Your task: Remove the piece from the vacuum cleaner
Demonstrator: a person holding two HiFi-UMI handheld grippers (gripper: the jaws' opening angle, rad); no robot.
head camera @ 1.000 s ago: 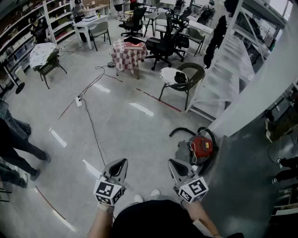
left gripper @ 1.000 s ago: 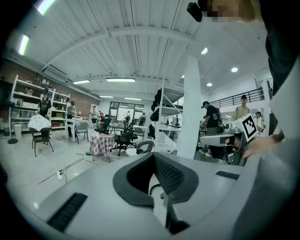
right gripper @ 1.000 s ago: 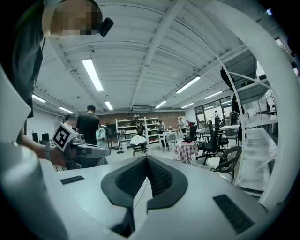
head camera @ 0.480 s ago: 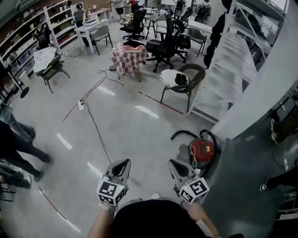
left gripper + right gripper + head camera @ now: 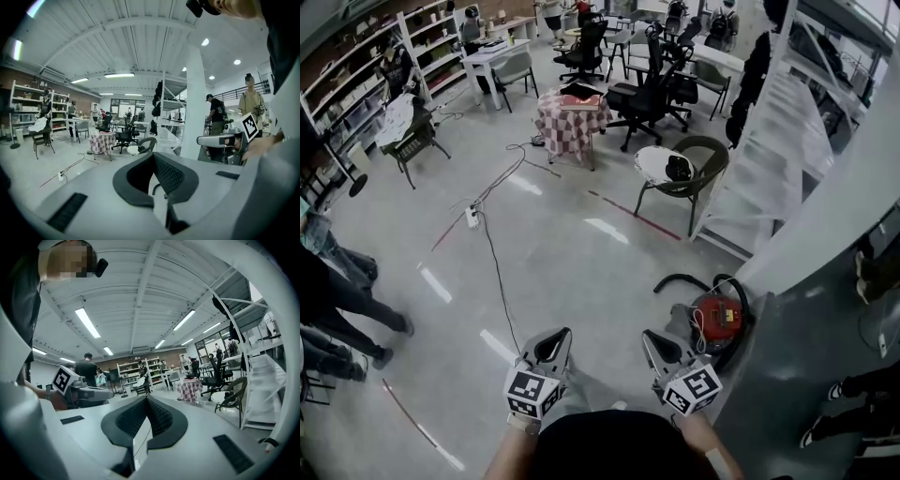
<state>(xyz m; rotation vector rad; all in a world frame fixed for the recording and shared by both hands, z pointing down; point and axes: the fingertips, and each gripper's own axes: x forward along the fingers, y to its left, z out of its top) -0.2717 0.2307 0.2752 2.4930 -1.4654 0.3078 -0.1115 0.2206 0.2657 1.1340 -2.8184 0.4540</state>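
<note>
1. Your left gripper and right gripper both have their jaws pressed together, holding nothing.
2. The red vacuum cleaner sits on the floor, near your right gripper's right side.
3. Its drum looks round from above, so you see no clear long axis; its black hose curls leftward.

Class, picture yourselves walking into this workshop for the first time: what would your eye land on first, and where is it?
The red vacuum cleaner stands out on the floor at lower right, its black hose curling beside it. Nearest the camera, the left gripper and right gripper point forward, both shut and empty. Further back stands a small checked table.
</note>
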